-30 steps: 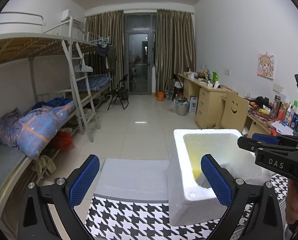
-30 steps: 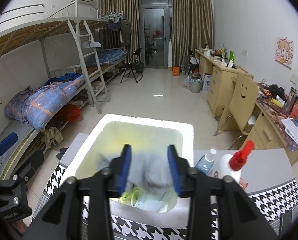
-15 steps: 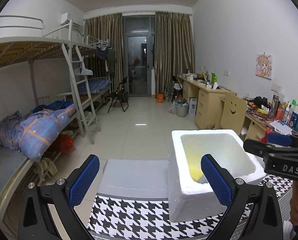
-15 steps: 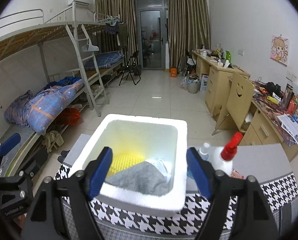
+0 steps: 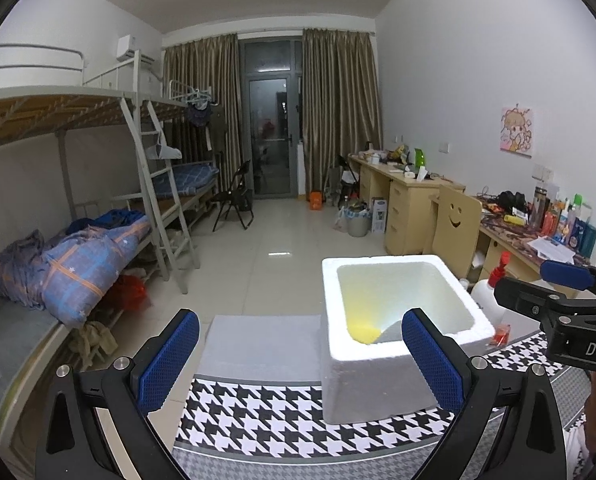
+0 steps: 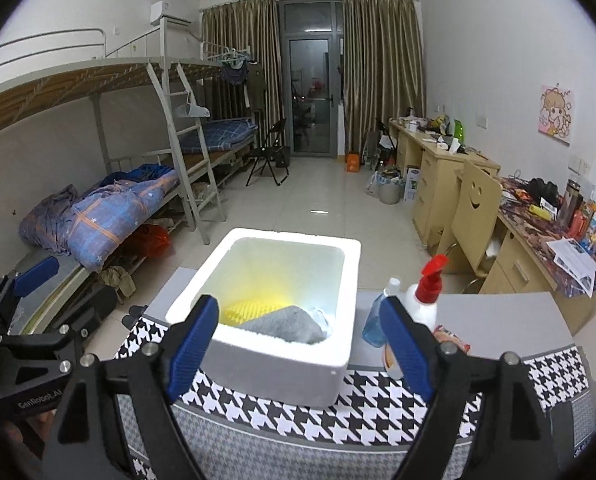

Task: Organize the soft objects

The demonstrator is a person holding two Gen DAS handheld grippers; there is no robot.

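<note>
A white foam box (image 6: 329, 356) stands on the houndstooth-patterned table (image 6: 377, 404). Inside it lie a grey soft cloth (image 6: 286, 326), a yellow soft item (image 6: 246, 306) and a bit of white cloth (image 6: 319, 316). My right gripper (image 6: 299, 350) is open and empty, held above the box's near rim. My left gripper (image 5: 299, 360) is open and empty, to the left of the box (image 5: 377, 376). The right gripper also shows in the left wrist view (image 5: 561, 292), beyond the box.
A white spray bottle with a red trigger (image 6: 423, 300) and a small blue bottle (image 6: 377, 318) stand right of the box. A grey mat (image 5: 258, 342) lies at the table's far left. Bunk beds stand left, desks right.
My right gripper opened, let the grey cloth drop into the box, then pulled back and up. The left gripper stayed open and drew back slightly.
</note>
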